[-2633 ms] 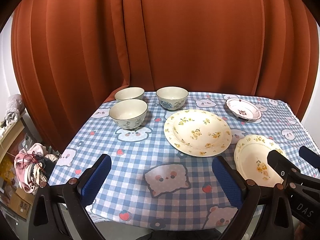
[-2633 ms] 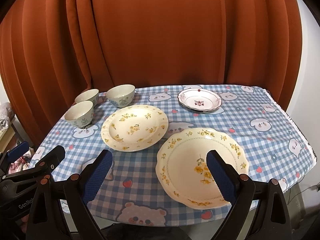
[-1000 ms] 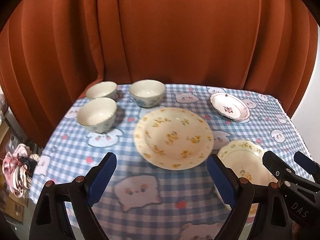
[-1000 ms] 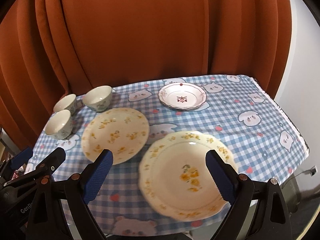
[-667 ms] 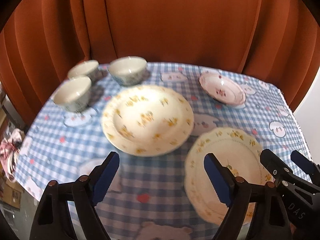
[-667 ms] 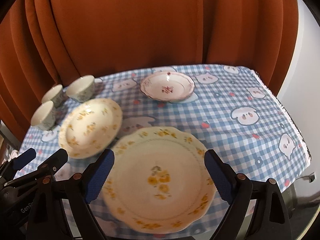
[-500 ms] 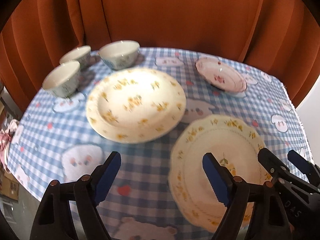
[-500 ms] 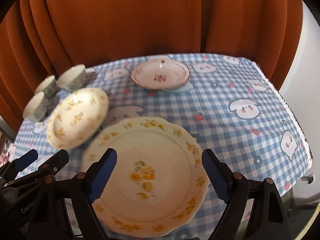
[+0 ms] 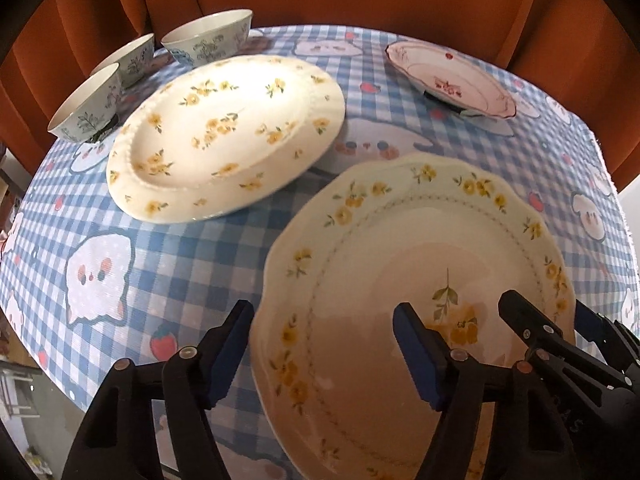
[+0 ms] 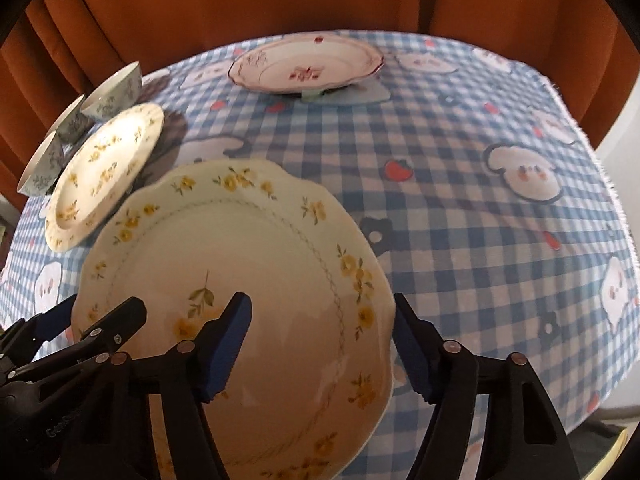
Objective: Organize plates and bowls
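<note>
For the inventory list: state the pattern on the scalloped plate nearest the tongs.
Yellow flowers on cream, on the scalloped plate; clearest in the right wrist view.

Both grippers have dropped toward the scalloped plate (image 9: 400, 264), which earlier lay ahead. The left gripper (image 9: 322, 344) now straddles its left rim, the right gripper (image 10: 320, 340) its right rim, jaws closing, seemingly not yet pinching.

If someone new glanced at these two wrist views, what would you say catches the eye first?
Most striking is the scalloped yellow-flowered plate at the near edge of the checked tablecloth, with the left gripper and right gripper straddling its opposite rims, fingers closing but not yet pressing. Behind it lie a round yellow-flowered plate, three bowls far left, and a red-patterned plate far right.
</note>
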Action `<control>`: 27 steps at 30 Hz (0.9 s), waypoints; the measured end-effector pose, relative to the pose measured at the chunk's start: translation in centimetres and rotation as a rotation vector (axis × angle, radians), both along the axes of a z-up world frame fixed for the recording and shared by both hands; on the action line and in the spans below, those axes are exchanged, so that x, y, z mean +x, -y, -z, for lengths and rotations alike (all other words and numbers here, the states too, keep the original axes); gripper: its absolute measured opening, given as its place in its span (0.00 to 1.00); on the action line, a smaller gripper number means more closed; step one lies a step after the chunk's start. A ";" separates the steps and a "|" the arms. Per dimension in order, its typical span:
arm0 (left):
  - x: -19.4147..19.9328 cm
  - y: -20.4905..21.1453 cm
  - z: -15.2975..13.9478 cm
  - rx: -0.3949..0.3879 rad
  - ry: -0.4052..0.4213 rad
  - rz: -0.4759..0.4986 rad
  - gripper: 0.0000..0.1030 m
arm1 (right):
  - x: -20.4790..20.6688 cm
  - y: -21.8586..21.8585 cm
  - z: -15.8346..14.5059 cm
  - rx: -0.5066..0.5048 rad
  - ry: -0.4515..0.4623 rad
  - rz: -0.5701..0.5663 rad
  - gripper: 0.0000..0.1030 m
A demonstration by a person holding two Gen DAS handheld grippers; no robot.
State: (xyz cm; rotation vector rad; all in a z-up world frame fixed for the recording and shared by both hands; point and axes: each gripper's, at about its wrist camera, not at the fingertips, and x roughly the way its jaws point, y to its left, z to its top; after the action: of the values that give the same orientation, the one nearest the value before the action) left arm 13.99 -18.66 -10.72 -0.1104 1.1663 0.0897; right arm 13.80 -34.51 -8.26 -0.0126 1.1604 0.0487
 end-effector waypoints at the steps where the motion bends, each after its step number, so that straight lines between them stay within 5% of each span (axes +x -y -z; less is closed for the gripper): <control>1: 0.1 0.2 0.1 0.000 -0.005 -0.001 0.70 | 0.2 0.0 0.3 0.000 -0.006 -0.005 0.68; 17: 0.7 1.2 0.6 0.029 -0.065 -0.002 0.71 | 1.5 0.6 1.2 0.023 -0.060 -0.017 0.63; 27: -0.2 0.7 -1.7 0.034 -0.022 0.031 0.71 | 0.3 0.1 -0.9 0.016 -0.036 0.002 0.63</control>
State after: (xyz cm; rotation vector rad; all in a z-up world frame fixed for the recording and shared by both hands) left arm 13.79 -19.33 -8.97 -0.0620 1.1876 0.0835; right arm 14.11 -34.65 -7.38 0.0036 1.1962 0.0561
